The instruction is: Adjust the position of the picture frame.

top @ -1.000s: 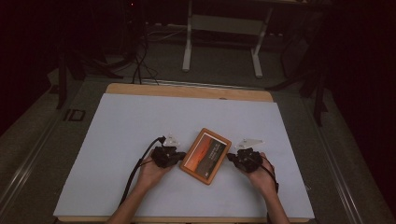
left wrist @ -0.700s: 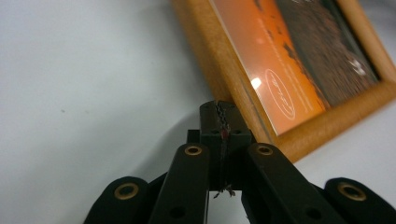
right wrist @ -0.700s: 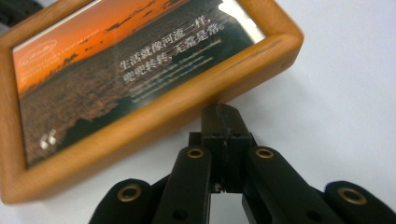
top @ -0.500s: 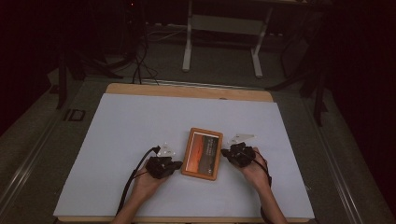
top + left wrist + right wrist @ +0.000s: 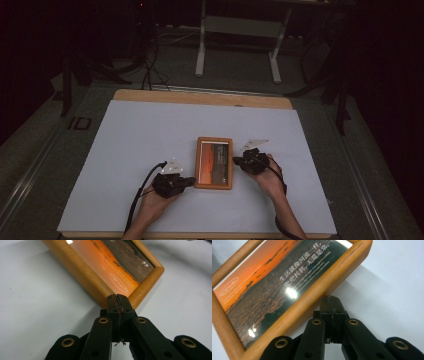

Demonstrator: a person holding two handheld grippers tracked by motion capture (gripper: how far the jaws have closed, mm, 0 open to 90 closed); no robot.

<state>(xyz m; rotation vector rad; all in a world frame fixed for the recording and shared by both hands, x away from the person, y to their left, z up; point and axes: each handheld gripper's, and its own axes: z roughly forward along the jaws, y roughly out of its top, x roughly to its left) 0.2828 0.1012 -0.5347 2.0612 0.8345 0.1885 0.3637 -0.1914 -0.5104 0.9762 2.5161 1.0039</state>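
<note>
Over the last second the picture frame [image 5: 214, 163] has swung from a slant to lying square with the table [image 5: 125, 135], long sides running near to far. I read that as the straightening nearly done: both tools have been nudging it round from opposite sides, and little turn is left to make.

My left gripper [image 5: 189, 181] now sits at the frame's near-left corner, having slid nearer along that side, and its jaws are pressed together with nothing between them; in the left gripper view the closed tips [image 5: 117, 300] butt against the wooden edge. My right gripper [image 5: 236, 161] is at the middle of the right side, jaws likewise shut and empty, tips [image 5: 331, 302] touching or just under the rim. Neither pinches the frame; they only push.

The frame lies flat, face up, right of the table's centre and towards the near edge. It has a light orange-brown wooden border with rounded corners, and glass that catches glare over an orange sunset with a dark lower band and white printed characters.
</note>
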